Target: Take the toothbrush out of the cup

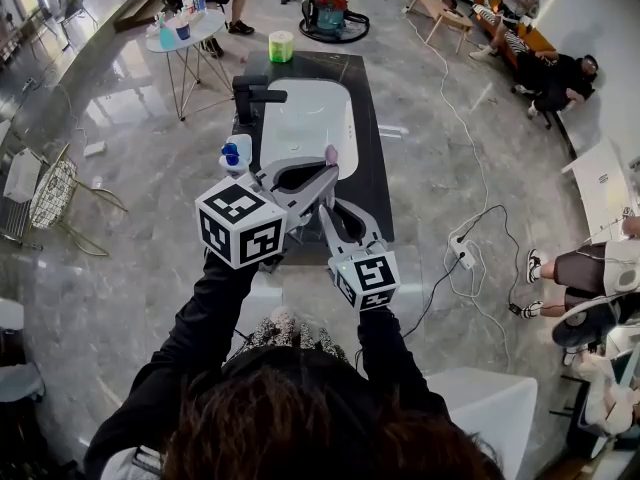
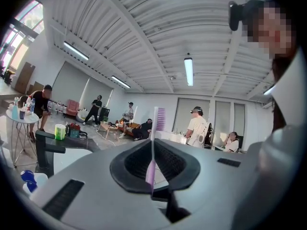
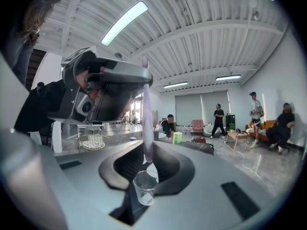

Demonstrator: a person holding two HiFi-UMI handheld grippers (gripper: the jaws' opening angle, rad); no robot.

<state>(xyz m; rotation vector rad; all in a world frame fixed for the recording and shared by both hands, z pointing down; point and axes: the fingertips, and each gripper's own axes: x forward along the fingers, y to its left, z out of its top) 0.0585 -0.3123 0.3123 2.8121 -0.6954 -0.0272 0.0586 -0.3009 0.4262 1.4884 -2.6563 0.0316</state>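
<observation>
A pink toothbrush (image 2: pixel 152 150) stands upright with its bristles on top, and my left gripper (image 2: pixel 152 185) is shut on the lower part of its handle. In the head view its pink tip (image 1: pixel 331 155) shows just past the left gripper (image 1: pixel 322 176), above the counter's front half. A small clear cup (image 3: pixel 144 185) sits upright between the jaws of my right gripper (image 3: pixel 142 195), and both its sides touch them. In the right gripper view the toothbrush (image 3: pixel 147 123) hangs directly over the cup, its lower end just above the rim. The right gripper (image 1: pixel 334 211) lies close below the left one.
Below the grippers is a black counter (image 1: pixel 372 168) with a white basin (image 1: pixel 310 118) and a black faucet (image 1: pixel 255 93). A blue-capped bottle (image 1: pixel 232 154) stands at its left, a green roll (image 1: pixel 281 45) at the far end. A power strip (image 1: pixel 462 253) with cables lies on the floor; people sit around.
</observation>
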